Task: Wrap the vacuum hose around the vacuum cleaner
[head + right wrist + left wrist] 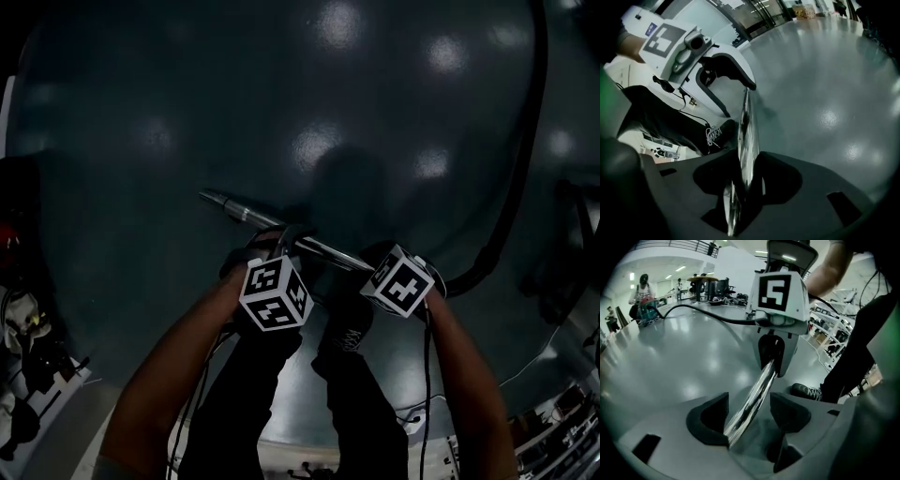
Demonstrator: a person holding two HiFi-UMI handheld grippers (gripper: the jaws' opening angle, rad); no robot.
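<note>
A chrome wand tube hangs slantwise above the dark floor, between both grippers. My left gripper straddles its middle. In the left gripper view the tube lies between the jaws of the left gripper, against one pad and clear of the other, so that gripper is open. My right gripper holds the tube's near end. In the right gripper view, the right gripper has both pads pressed on the tube. A black hose curves away from that end across the floor.
The hose runs towards a teal machine far off, beside standing people. The wearer's shoe stands below the tube. Cluttered gear lines the left edge and racks stand at the right.
</note>
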